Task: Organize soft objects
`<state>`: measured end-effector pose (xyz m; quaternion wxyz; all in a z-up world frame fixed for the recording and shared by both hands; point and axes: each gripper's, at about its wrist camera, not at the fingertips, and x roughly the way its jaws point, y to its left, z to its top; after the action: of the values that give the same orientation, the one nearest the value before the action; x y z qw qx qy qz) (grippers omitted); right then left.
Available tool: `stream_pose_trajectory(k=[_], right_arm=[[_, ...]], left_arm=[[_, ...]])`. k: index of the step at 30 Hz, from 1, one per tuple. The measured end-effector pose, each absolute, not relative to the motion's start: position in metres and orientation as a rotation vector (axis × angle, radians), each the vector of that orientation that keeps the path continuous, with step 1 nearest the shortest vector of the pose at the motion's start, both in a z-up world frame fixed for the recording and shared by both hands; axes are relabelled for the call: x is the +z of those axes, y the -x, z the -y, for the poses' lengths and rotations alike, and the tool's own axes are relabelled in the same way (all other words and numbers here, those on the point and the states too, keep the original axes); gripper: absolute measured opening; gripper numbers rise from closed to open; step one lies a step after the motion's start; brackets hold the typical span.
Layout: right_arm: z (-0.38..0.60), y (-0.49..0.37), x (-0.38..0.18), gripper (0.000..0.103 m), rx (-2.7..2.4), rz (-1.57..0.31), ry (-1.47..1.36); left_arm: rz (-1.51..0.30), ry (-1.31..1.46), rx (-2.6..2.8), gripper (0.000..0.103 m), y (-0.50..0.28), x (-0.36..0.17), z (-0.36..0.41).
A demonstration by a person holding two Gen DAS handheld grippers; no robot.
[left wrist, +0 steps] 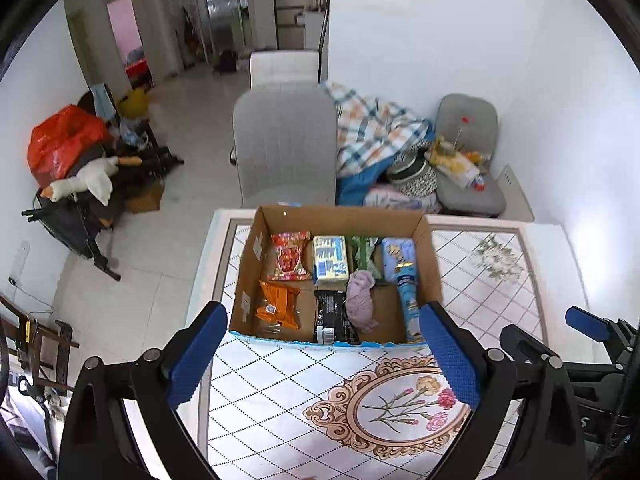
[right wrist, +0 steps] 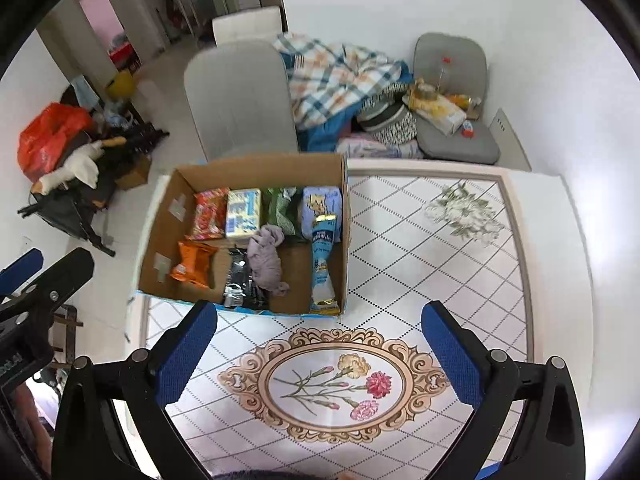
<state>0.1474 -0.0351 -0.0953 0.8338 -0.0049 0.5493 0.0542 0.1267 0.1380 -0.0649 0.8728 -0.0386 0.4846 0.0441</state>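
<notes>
Above the table [right wrist: 460, 264], both claws gape empty — only the left view shows the box's [left wrist: 340, 216] right wall.

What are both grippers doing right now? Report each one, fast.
Left gripper: open, nothing between its blue-padded fingers.
Right gripper: open, holding nothing, above the patterned white table.

Home; blanket [left wrist: 372, 128], dining chairs [left wrist: 284, 148]
</notes>
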Motion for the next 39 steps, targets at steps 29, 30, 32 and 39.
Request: stream_pose_trajectory(k=[29,30,32,39], right_arm=[[0.051,-0.049,0.032,0.103,0.111,-0.970,0.038],[0.052,-0.049,0.031,0.103,0.106,-0.971,0.039],[0.051,-0.049,0.030,0.103,0.099,-0.973,0.044],[0.053,-0.048,0.027,0.103,0.076,-0.980,0.049]], left_arm=[[-0.927,0.092,0.081,0.099,-0.048,0.014,-0.127],[-0.928,0.096,0.083,0.099,-0.048,0.013,-0.128],[-0.933,0.094,0.096,0.099,-0.047,0.010,-0.128],[-0.966,0.087,0.107,0.099,-0.045,0.000,-0.126]])
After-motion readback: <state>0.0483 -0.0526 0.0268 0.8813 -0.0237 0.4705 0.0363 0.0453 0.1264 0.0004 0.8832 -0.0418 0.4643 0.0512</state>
